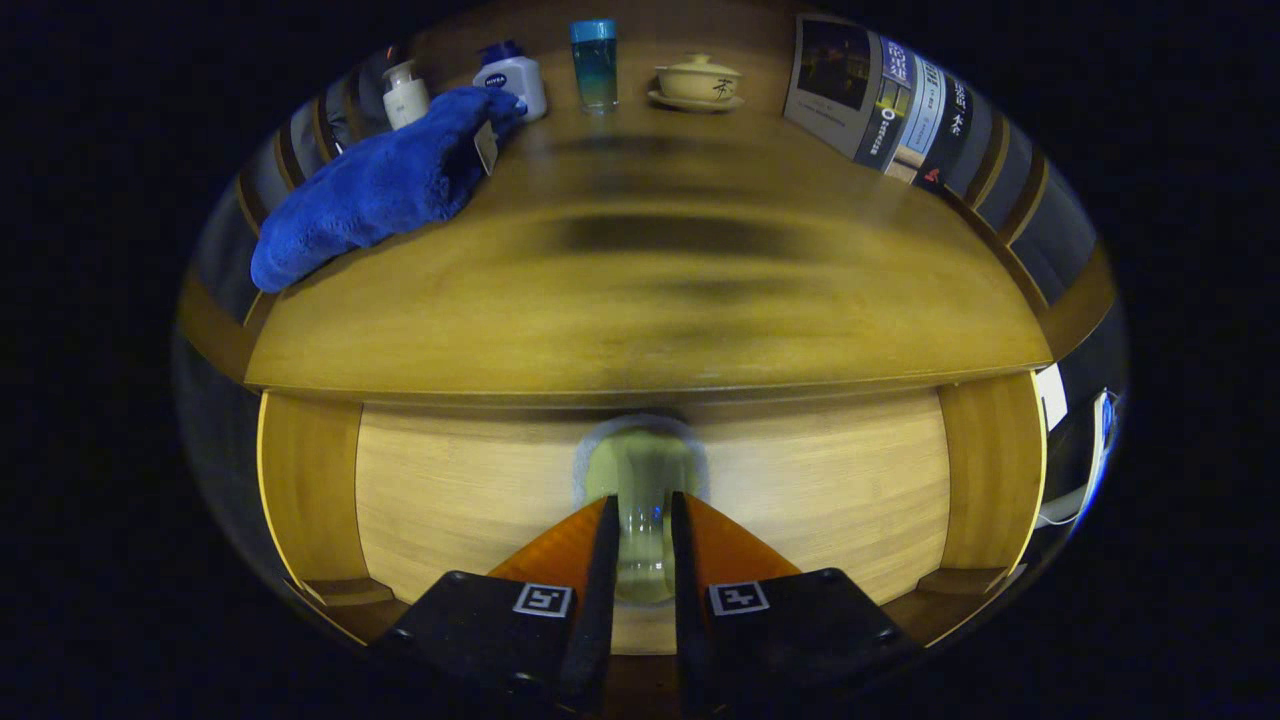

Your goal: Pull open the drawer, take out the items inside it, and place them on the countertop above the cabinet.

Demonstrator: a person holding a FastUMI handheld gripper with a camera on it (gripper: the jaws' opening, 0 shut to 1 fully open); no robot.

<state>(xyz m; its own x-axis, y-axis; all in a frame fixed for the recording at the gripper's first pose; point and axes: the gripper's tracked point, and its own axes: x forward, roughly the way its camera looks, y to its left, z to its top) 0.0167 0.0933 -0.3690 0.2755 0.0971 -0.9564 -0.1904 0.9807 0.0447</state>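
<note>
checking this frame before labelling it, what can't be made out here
- Drawer contents: hidden in the gripper view, since its front is closed.
- Drawer handle: the gripper has its jaws on either side of it, but they cover its sides, so contact is unclear.
- Countertop surface: smeared by motion blur.
- Small bottle behind the blue towel: too small to identify.

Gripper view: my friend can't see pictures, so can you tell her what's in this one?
The gripper has its two fingers closed on the drawer handle of a wooden drawer front. On the countertop above lie a blue towel, two white bottles, a blue-capped tumbler and a lidded cup on a saucer.
</note>
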